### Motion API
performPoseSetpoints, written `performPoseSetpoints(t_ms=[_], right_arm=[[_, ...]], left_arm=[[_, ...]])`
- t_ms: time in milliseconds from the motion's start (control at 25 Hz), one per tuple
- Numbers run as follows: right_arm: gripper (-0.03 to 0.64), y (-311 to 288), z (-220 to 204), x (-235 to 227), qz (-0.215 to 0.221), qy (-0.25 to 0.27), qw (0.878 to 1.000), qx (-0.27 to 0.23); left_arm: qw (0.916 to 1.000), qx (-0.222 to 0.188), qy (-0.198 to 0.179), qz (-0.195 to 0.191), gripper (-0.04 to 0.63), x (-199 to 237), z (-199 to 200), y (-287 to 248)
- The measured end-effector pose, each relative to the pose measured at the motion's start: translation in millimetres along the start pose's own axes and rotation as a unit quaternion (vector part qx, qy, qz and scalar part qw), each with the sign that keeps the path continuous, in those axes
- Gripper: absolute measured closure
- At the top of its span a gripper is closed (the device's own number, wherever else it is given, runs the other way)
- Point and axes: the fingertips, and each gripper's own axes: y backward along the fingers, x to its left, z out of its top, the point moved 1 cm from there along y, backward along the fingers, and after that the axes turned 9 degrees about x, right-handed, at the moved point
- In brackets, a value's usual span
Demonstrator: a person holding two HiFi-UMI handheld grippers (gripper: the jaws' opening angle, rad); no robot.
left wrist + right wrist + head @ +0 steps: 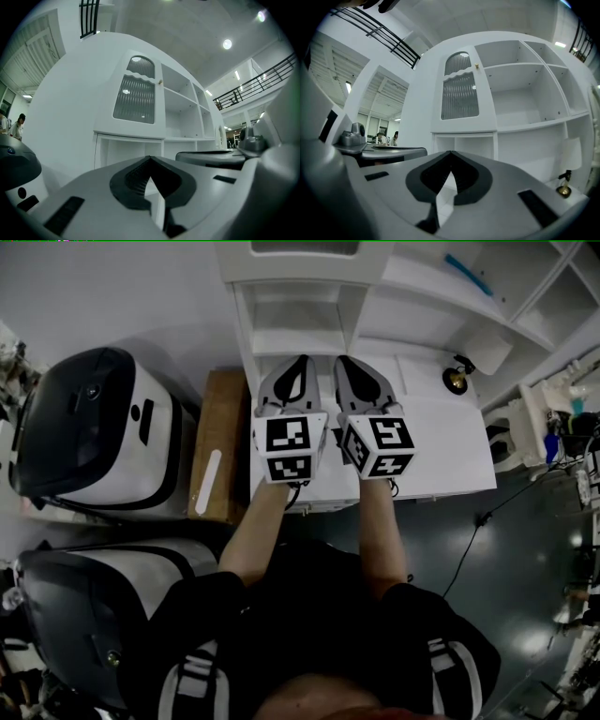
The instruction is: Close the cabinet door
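Left tongs (150,158) and right tongs (450,152) (both closed) face cabinet (534,125) holding a brass object (564,188).

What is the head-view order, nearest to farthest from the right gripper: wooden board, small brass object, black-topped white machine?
From the right gripper:
1. small brass object, to its right on the white counter.
2. wooden board, left, past the left gripper.
3. black-topped white machine, far left.
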Motion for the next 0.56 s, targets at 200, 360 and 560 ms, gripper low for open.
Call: performPoseSetpoints(t_ms=[200,360,560], right_arm=[[0.6,-0.9,1.3,1.7,0.003,0.002,1.0,-0.002],[0.6,1.2,-2.0,1.3,0.006,-0.003,1.0,0.001],[0.6,2.2,-2.2,5.7,0.011,-0.004,1.0,0.003]], left_arm=[[1.0,-0.001,0.0,0.001,0.584,3.7,-0.3,1.0],[1.0,0.0,0.001,0.005,0.584,4.9,-3.9,4.2],[1.0,0.0,-0.002,0.004,0.584,4.1,-3.7,7.9]])
